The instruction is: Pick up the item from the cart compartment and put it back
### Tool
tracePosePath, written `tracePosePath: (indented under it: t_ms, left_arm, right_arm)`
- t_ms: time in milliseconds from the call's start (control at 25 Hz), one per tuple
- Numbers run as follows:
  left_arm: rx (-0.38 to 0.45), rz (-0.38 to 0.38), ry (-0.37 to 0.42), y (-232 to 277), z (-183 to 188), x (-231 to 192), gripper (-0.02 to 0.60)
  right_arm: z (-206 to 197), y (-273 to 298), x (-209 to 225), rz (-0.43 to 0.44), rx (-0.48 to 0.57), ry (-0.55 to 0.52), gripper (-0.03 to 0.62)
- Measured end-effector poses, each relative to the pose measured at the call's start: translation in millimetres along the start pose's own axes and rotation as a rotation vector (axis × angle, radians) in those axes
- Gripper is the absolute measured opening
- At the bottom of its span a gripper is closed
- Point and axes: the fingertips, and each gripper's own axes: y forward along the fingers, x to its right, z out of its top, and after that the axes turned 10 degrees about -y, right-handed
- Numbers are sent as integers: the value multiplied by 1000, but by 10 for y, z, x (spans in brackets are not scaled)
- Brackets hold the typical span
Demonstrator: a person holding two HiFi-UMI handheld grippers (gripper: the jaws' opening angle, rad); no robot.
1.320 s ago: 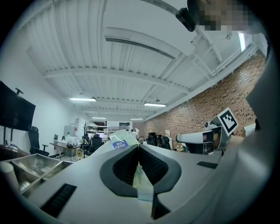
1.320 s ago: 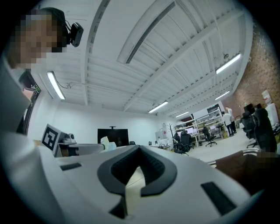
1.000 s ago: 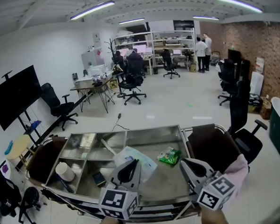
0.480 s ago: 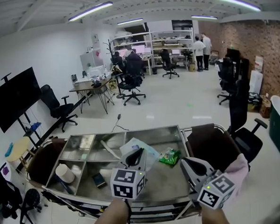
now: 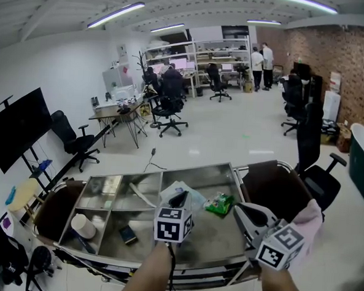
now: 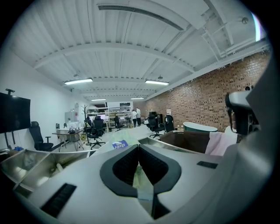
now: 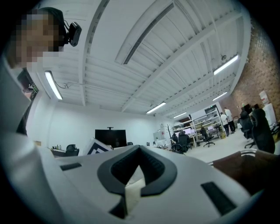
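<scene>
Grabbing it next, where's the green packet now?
Head view: green packet lies in the cart's right compartment, just right of the white bag the left gripper holds.

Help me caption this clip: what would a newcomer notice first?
A steel compartment cart fills the head view's lower middle. The left tool, jaws together, points at a white plastic bag in the cart, beside a green packet. The right tool hangs near the cart's right end.

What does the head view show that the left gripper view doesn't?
Head view only: the green packet and white roll in the cart, and the left gripper's marker cube. Left gripper view only: that gripper's jaws shut on the bag, and the bag's blue label. Both: the cart, the bag, the brick wall.
</scene>
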Motion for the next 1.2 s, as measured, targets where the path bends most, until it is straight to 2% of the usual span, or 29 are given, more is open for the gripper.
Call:
tracePosePath:
  t_ms: [600, 1080, 1120, 1200]
  left_arm:
    - [-147, 43, -30, 545, -337, -244, 6]
    - [-168, 39, -89, 644, -462, -303, 9]
    - [-168, 34, -90, 647, -461, -291, 21]
    - [-161, 29, -78, 658, -449, -258, 142]
  right_arm:
    - [-40, 55, -16, -4, -18, -7, 15]
    - [-66, 46, 38, -14, -27, -6, 15]
    - [-67, 47, 37, -13, -28, -6, 15]
    - [-75, 49, 40, -12, -30, -4, 15]
